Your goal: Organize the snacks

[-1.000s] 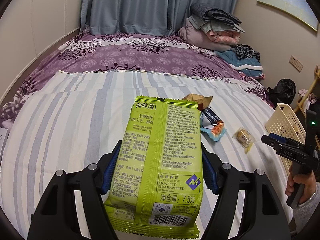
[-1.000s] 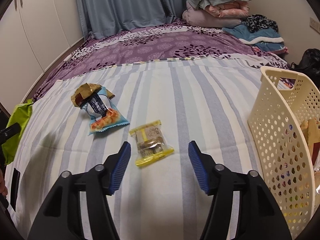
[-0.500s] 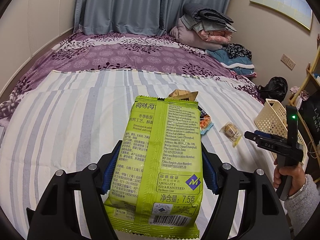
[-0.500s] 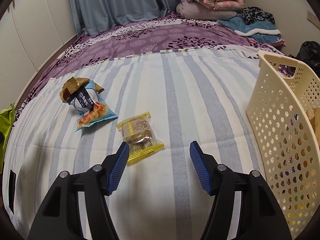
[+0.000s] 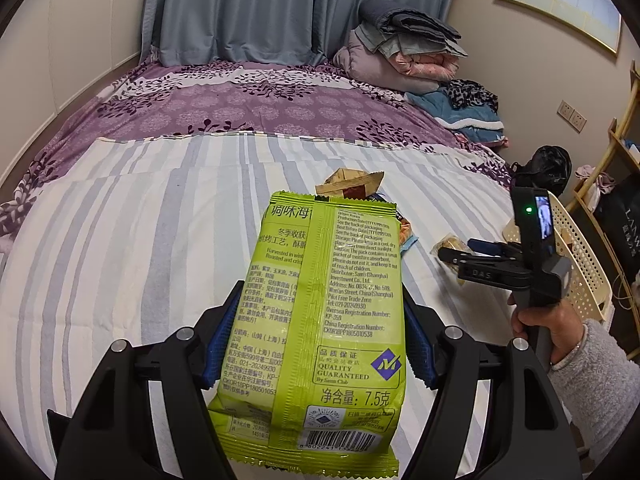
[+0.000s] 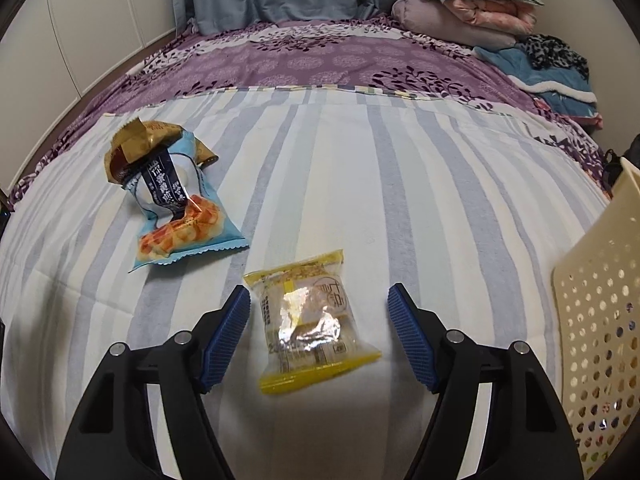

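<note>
My left gripper (image 5: 316,340) is shut on a green snack bag (image 5: 320,320) and holds it upright above the striped bedspread. My right gripper (image 6: 318,334) is open, low over the bed, with a yellow-edged clear snack packet (image 6: 310,320) lying between its fingers; it also shows in the left wrist view (image 5: 464,250). A light blue snack bag (image 6: 188,224) with a dark bar and a brown-gold wrapper (image 6: 140,140) on it lies to the left. A cream perforated basket (image 6: 600,340) stands at the right.
The striped sheet (image 6: 400,184) covers the near half of the bed, a purple floral cover (image 6: 320,56) the far half. Folded blankets (image 5: 404,52) and clothes are piled at the far right corner. A black bag (image 5: 544,168) and a shelf stand by the wall.
My right gripper has moved forward and down over the yellow-edged packet, which now lies between its open fingers. My left gripper still holds the green bag and has swung a little right.
</note>
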Tool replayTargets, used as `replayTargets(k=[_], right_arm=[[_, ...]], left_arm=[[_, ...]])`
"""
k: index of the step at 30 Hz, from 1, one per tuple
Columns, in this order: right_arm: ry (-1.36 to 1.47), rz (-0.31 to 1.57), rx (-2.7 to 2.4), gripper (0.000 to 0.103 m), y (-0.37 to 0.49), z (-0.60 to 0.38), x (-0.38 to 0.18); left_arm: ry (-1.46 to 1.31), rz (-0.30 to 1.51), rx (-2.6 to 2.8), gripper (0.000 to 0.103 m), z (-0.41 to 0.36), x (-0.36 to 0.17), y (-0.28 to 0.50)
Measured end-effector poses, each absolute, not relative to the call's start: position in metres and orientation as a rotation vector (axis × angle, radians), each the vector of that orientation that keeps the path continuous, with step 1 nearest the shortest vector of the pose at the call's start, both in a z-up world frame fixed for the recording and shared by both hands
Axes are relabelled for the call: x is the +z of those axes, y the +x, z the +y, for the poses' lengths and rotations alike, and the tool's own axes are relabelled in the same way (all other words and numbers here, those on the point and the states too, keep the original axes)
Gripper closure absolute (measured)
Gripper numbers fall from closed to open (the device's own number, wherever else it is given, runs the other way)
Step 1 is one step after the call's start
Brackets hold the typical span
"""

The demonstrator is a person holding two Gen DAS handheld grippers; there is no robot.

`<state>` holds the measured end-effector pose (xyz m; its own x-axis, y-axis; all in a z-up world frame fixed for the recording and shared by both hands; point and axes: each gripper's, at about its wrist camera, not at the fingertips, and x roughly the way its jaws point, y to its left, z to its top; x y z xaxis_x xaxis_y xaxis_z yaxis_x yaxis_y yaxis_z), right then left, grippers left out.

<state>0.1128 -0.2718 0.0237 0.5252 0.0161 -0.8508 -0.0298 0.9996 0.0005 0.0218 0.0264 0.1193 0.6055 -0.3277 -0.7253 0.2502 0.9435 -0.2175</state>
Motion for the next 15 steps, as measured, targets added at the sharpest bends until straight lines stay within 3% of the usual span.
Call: replayTargets(k=[4, 15], right_arm=[[-0.05, 1.014, 0.016, 0.06, 0.109, -0.267, 0.024], [0.064, 0.963, 0.013, 0.062, 0.065, -0.283, 0.049]], left_arm=[[-0.098, 0.857, -0.338, 0.031, 0.023, 0.12, 0.021], [-0.088, 0.835, -0.362, 0.031, 0.012, 0.131, 0.014]])
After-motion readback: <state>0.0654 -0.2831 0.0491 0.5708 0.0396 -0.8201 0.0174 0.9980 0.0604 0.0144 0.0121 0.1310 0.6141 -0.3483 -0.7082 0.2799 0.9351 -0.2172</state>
